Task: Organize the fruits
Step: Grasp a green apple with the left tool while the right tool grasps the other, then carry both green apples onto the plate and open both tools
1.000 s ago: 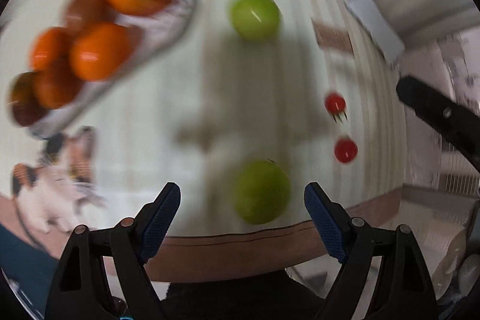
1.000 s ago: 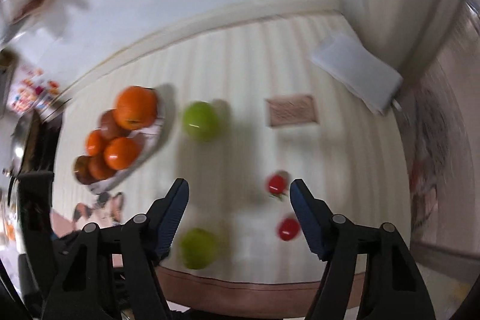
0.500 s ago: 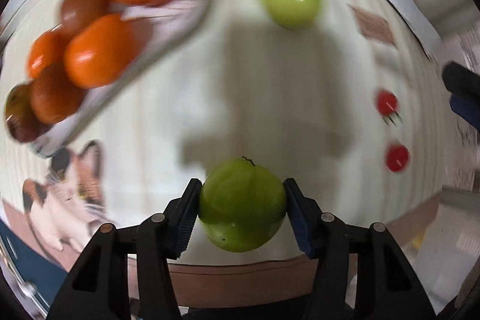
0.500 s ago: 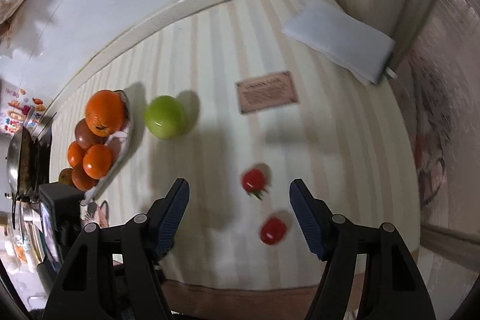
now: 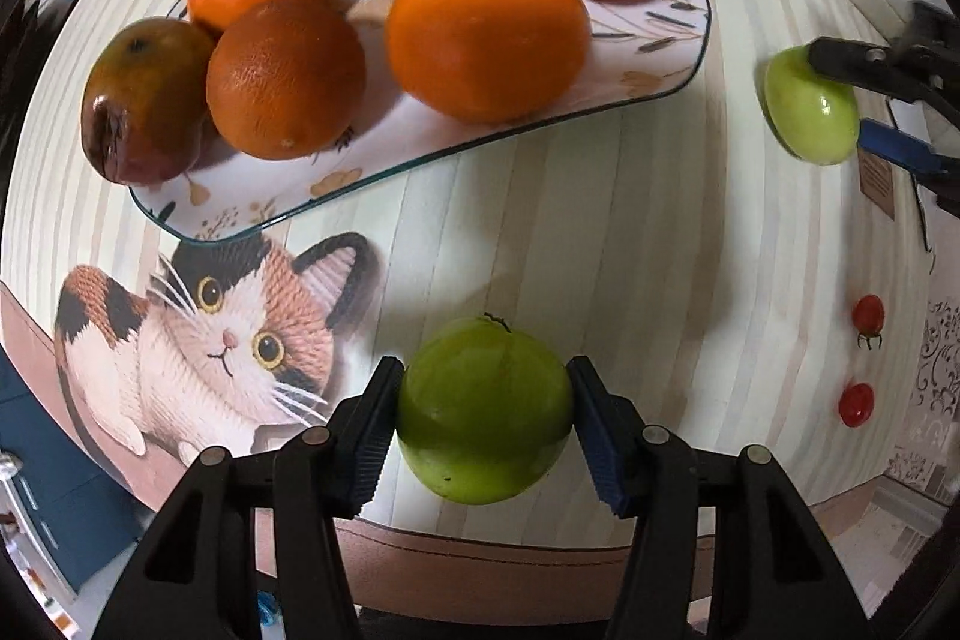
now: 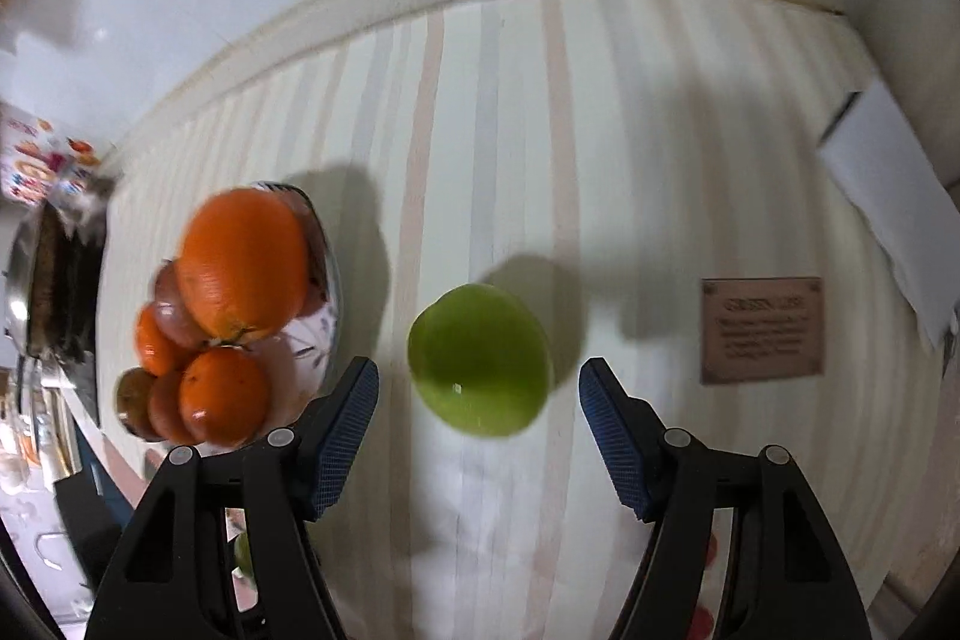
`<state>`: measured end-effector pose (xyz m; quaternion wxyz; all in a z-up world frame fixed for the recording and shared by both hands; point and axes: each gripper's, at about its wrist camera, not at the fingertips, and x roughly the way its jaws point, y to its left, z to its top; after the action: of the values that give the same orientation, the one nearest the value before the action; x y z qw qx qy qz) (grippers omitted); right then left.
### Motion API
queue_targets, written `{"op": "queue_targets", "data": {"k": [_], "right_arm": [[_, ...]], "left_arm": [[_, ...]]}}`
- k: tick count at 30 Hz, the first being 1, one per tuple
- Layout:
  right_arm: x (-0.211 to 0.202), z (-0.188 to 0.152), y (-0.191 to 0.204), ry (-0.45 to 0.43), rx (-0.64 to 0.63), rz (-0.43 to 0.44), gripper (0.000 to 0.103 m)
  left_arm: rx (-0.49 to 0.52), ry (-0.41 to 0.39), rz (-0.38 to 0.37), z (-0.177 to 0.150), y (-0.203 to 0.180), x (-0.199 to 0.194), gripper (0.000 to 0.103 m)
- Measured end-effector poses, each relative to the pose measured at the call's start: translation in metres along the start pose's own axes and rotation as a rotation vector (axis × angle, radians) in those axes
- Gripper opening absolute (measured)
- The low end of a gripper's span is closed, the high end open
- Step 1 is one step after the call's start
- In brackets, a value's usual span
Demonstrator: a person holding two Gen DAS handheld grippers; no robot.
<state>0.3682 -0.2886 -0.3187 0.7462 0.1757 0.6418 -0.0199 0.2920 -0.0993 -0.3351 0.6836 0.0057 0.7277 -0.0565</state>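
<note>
My left gripper point(image 5: 483, 427) is shut on a green apple point(image 5: 485, 409), its blue pads pressed on both sides, just in front of a glass plate point(image 5: 654, 40) piled with several oranges and brownish fruits. A second green apple point(image 6: 480, 358) lies on the striped tablecloth point(image 6: 540, 130) to the right of the plate point(image 6: 327, 304). My right gripper point(image 6: 478, 400) hangs open over that apple, the fingers wide on either side and not touching it. In the left wrist view the same apple point(image 5: 807, 112) shows with the right gripper's fingers point(image 5: 894, 148) around it. Two cherry tomatoes point(image 5: 868, 313) point(image 5: 856, 404) lie at the right.
A cat picture point(image 5: 204, 334) is printed on the cloth near the table's front edge. A brown label card point(image 6: 762, 328) and a white folded cloth point(image 6: 894, 196) lie at the right. A wall runs behind the table. A metal pan point(image 6: 42, 292) sits off the left edge.
My left gripper closed on the near green apple and carried it toward the plate. My right gripper swept left and down from over the cherry tomatoes to the far green apple.
</note>
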Motion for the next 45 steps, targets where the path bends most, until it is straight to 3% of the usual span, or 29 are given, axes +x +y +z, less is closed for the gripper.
{"op": "queue_targets", "data": {"k": [6, 14, 20, 25, 29, 33, 37, 45], "right_arm": [[0.024, 0.007, 0.011, 0.014, -0.063, -0.036, 0.063], [0.027, 0.006, 0.017, 0.011, -0.087, -0.028, 0.063], [0.007, -0.008, 0.026, -0.011, -0.083, 0.038, 0.063], [-0.024, -0.018, 0.049, -0.041, -0.104, 0.124, 0.063], [-0.045, -0.022, 0.083, -0.064, -0.155, 0.204, 0.063], [-0.047, -0.024, 0.121, -0.066, -0.225, 0.252, 0.063], [-0.028, -0.022, 0.155, -0.050, -0.280, 0.265, 0.063], [0.008, -0.020, 0.183, -0.013, -0.310, 0.241, 0.063]], "left_arm": [[-0.016, -0.004, -0.016, 0.005, 0.006, -0.005, 0.053], [-0.035, -0.005, -0.030, 0.019, 0.027, -0.005, 0.053], [-0.026, -0.036, -0.049, 0.020, 0.033, -0.025, 0.053], [-0.069, -0.102, -0.133, 0.027, 0.060, -0.074, 0.053], [-0.124, -0.170, -0.192, 0.055, 0.096, -0.119, 0.053], [-0.157, -0.183, -0.219, 0.104, 0.127, -0.139, 0.053], [-0.168, -0.137, -0.198, 0.148, 0.146, -0.127, 0.053], [-0.182, -0.060, -0.123, 0.177, 0.161, -0.095, 0.053]]}}
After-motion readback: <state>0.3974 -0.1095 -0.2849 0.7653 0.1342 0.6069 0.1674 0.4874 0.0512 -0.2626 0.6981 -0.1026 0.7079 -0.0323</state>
